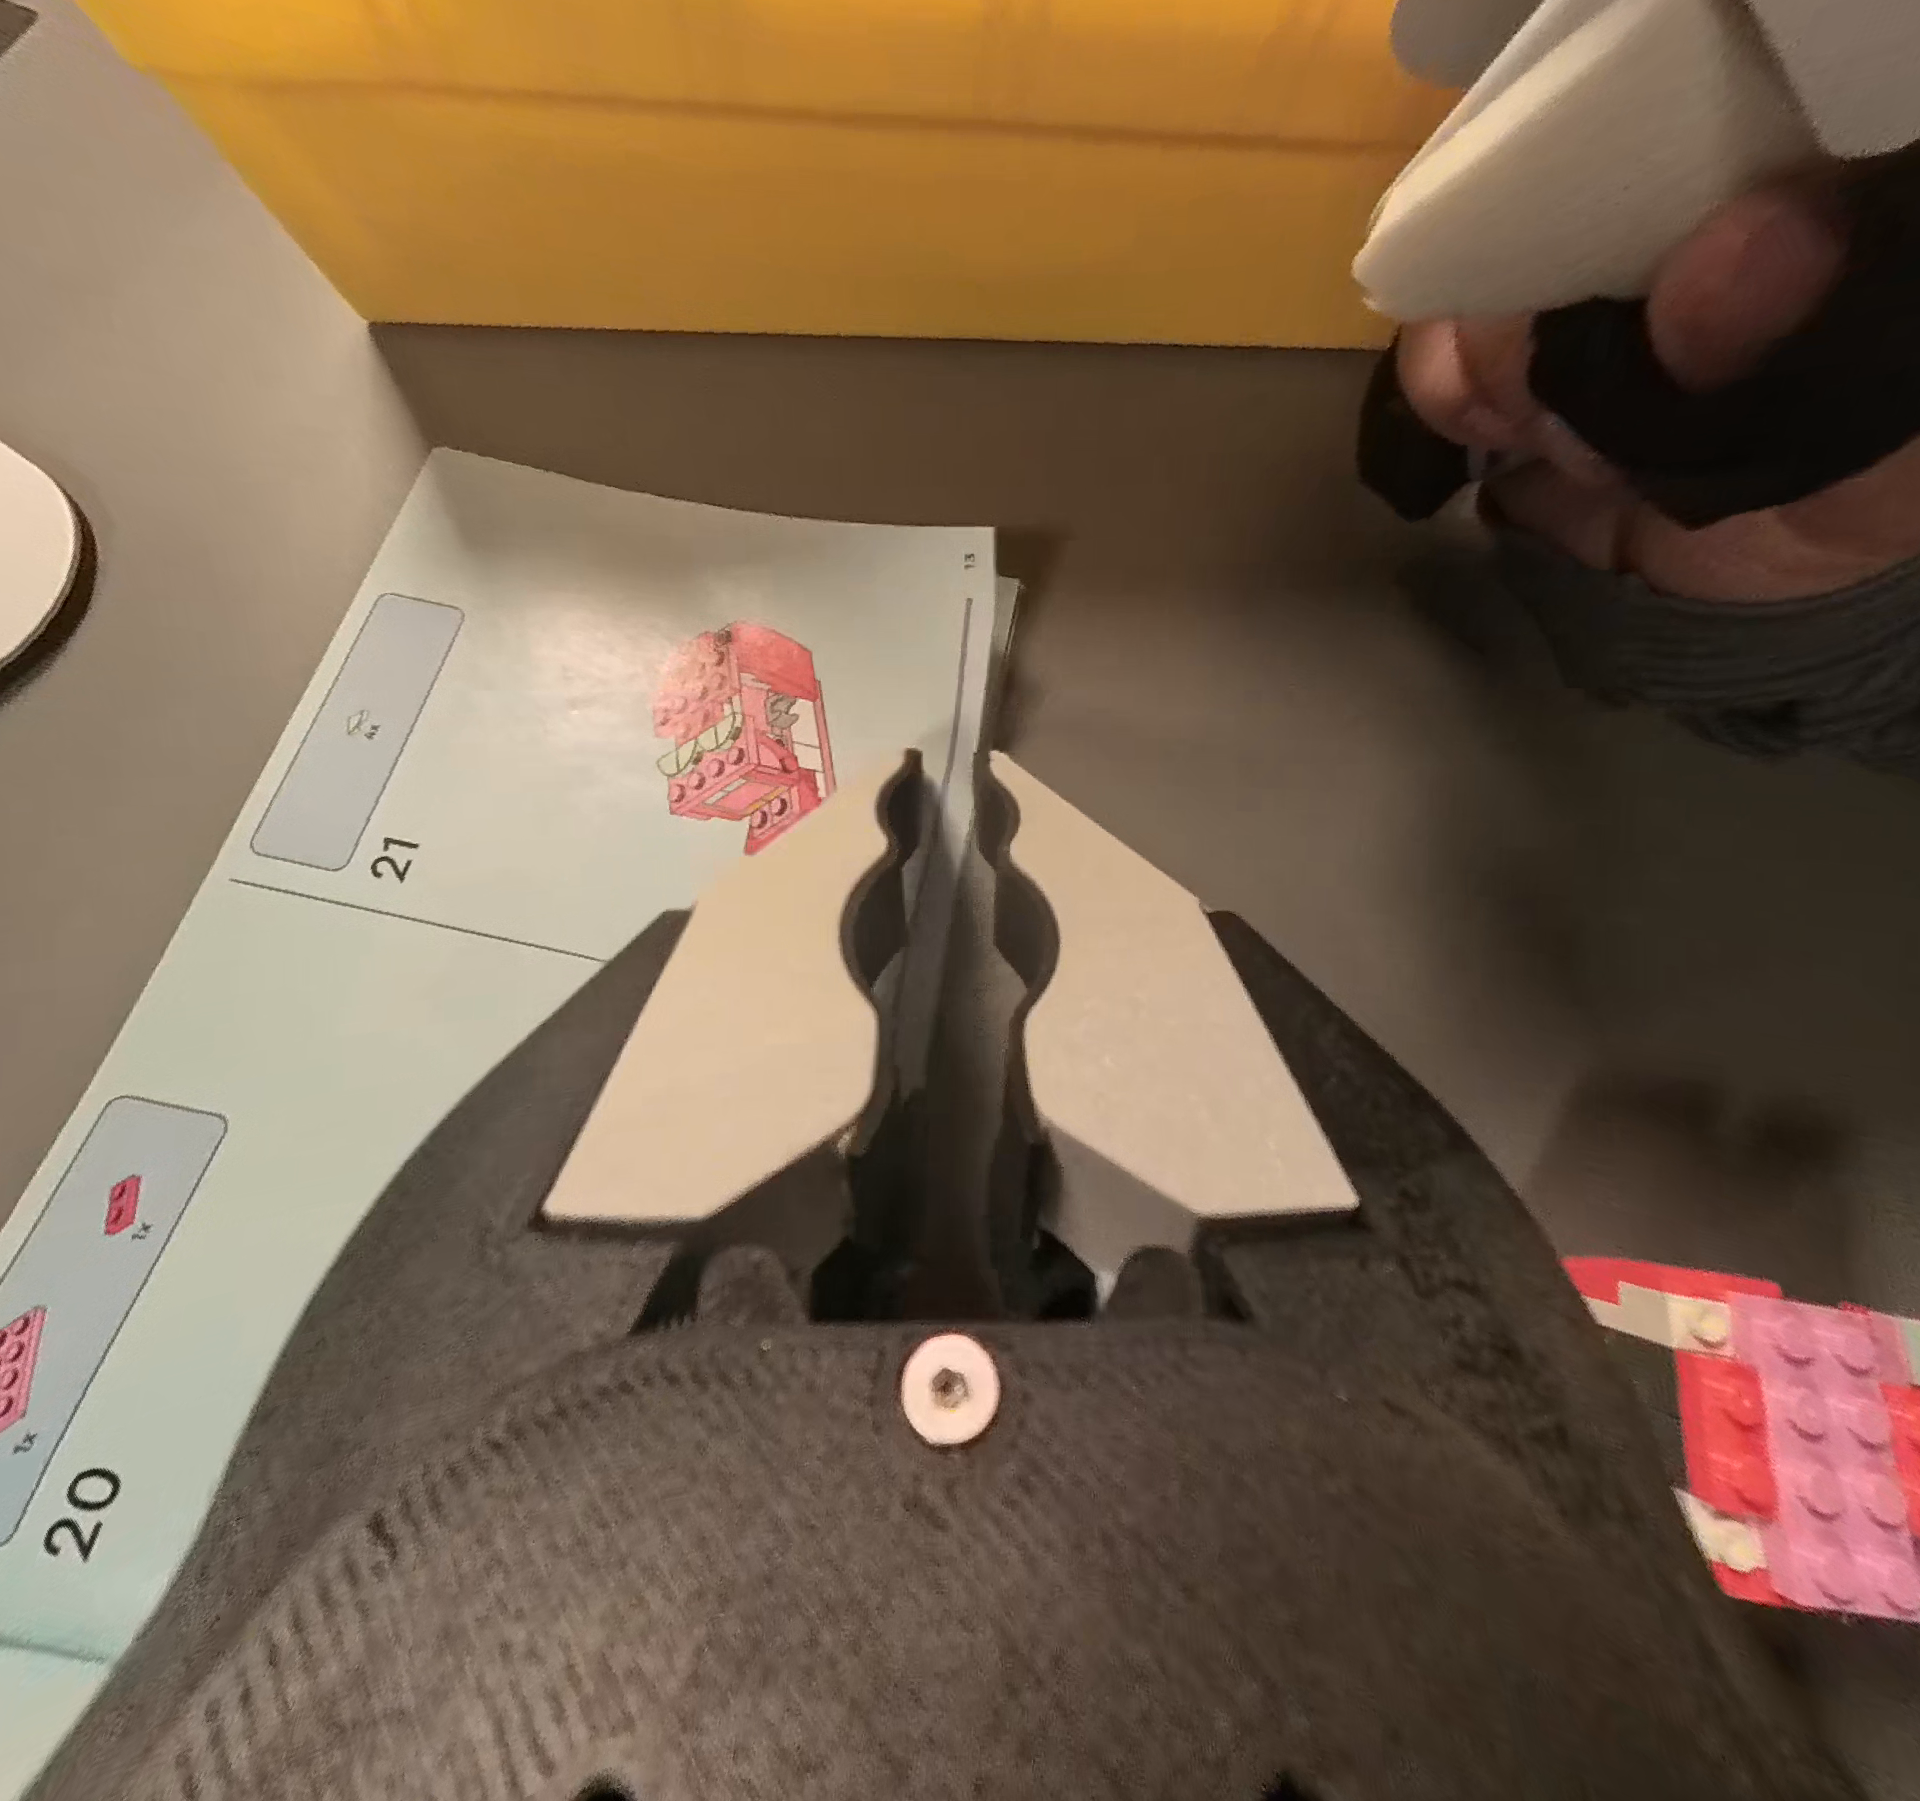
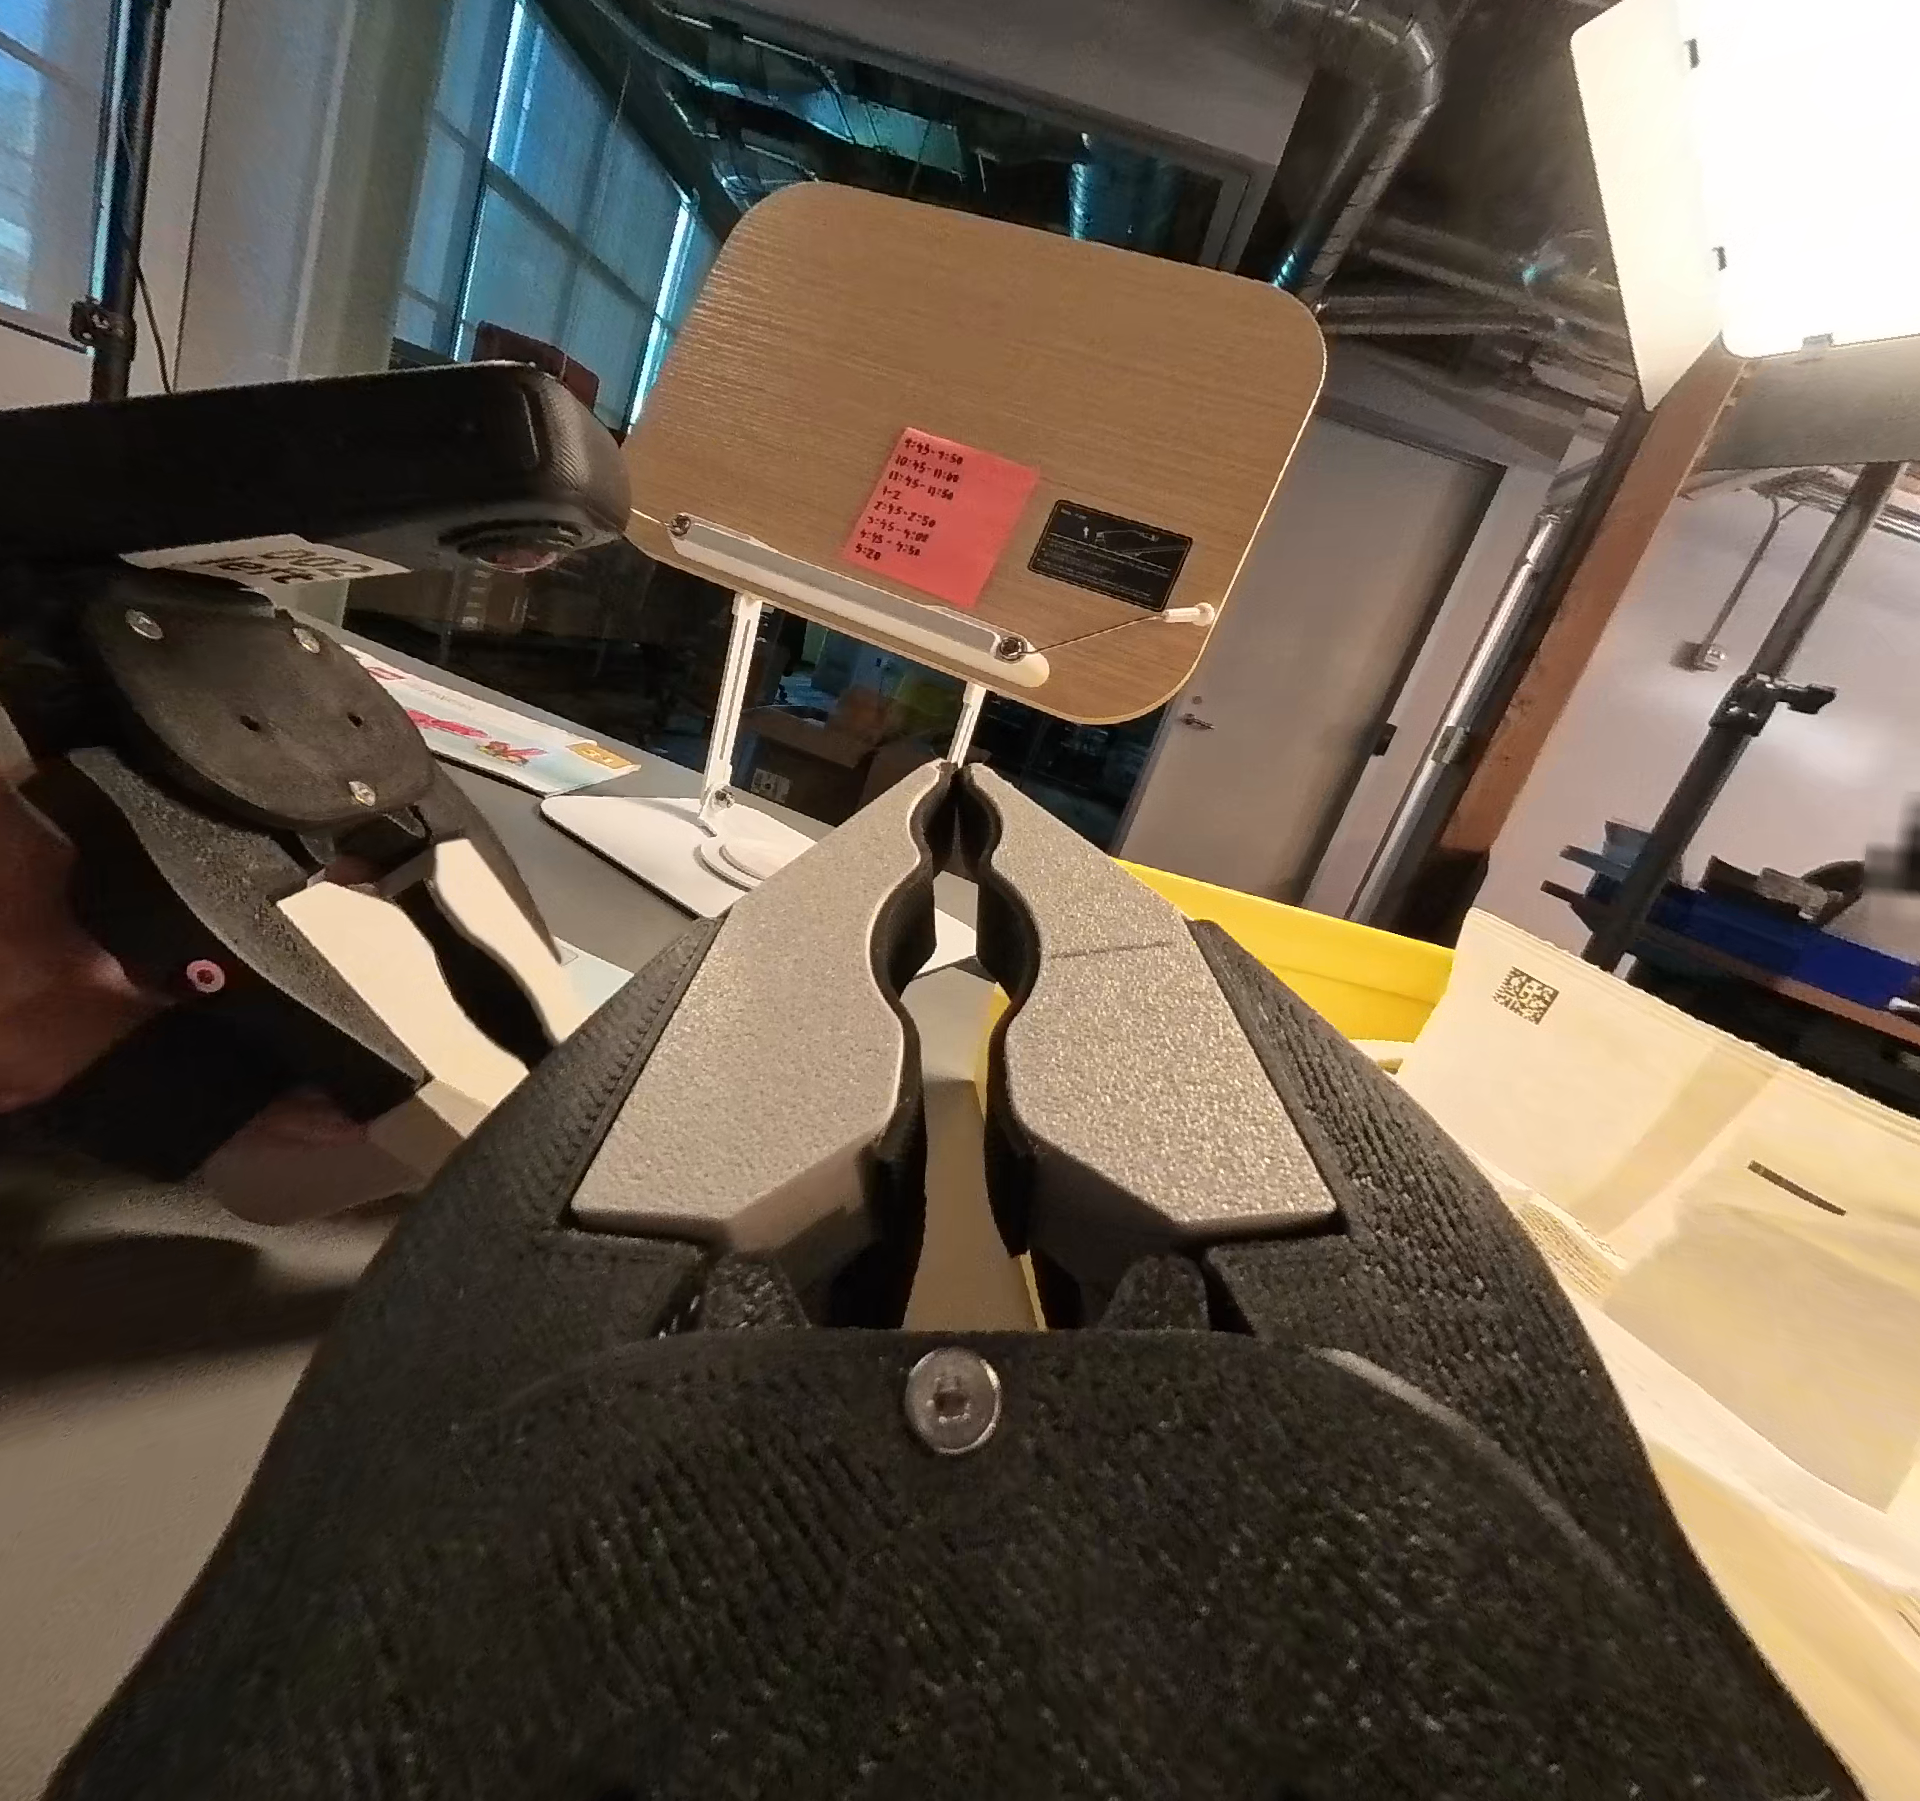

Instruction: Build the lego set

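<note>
1. The left gripper (image 1: 951, 764) has two flat beige fingers (image 1: 774, 1003) with wavy inner edges, set in a rough black printed body. They are nearly closed and pinch the raised edge of one thin glossy page between them.
2. This page belongs to the pale blue paper instruction booklet (image 1: 499, 743), which lies open on the smooth dark grey table (image 1: 1299, 816). More pages show under it at the far right corner.
3. On the table to the right of the booklet, close to the gripper body, lies one flat model of red and pink studded plastic bricks (image 1: 1797, 1481).
4. Behind the booklet stands one yellow plastic bin (image 1: 779, 110) with smooth walls.
5. The right gripper (image 2: 954, 769) has two grey grainy fingers (image 2: 769, 1045). Their tips meet with nothing between them, up in the air to the right of the booklet.
6. Beyond the booklet stands one wooden board with rounded corners (image 2: 987, 421) on a white stand. It carries one pink paper note (image 2: 940, 515) and one black sticker (image 2: 1107, 553).
</note>
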Action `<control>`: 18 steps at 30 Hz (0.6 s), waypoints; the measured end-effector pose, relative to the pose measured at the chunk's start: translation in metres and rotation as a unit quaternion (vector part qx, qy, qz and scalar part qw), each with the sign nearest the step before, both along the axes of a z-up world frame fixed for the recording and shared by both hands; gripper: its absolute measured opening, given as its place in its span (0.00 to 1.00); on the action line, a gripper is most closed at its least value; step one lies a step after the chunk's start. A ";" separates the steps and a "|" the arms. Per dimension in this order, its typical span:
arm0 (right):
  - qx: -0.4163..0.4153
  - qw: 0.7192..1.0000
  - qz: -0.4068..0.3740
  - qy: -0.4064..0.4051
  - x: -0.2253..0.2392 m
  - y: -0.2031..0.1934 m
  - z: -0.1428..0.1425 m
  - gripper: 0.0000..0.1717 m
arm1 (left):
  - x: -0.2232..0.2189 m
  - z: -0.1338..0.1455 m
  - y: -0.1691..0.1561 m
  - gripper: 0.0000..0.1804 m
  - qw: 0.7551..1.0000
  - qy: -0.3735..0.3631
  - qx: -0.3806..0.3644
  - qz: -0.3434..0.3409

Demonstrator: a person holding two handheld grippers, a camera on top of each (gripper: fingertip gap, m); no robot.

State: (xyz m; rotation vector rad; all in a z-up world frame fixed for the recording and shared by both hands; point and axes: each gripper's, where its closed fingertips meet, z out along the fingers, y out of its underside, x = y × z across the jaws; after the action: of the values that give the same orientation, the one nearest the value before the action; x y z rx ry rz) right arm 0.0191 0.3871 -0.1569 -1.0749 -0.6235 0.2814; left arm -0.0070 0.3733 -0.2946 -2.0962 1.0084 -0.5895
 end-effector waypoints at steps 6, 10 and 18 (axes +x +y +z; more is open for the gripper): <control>0.003 1.000 0.002 -0.004 -0.001 -0.001 0.000 0.00 | 0.003 0.008 -0.005 0.00 0.999 -0.035 -0.007 -0.006; 0.013 1.000 0.005 -0.015 -0.005 -0.004 0.000 0.00 | -0.006 0.017 -0.004 0.00 0.998 -0.059 0.010 0.026; 0.020 1.000 -0.004 -0.003 0.000 -0.005 0.006 0.00 | 0.009 0.025 0.014 0.23 0.995 0.004 0.083 0.058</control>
State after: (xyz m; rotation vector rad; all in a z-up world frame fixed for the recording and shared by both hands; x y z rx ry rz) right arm 0.0191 0.3823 -0.1512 -1.0400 -0.6284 0.2586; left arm 0.0016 0.3878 -0.2697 -1.9945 0.9017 -0.4252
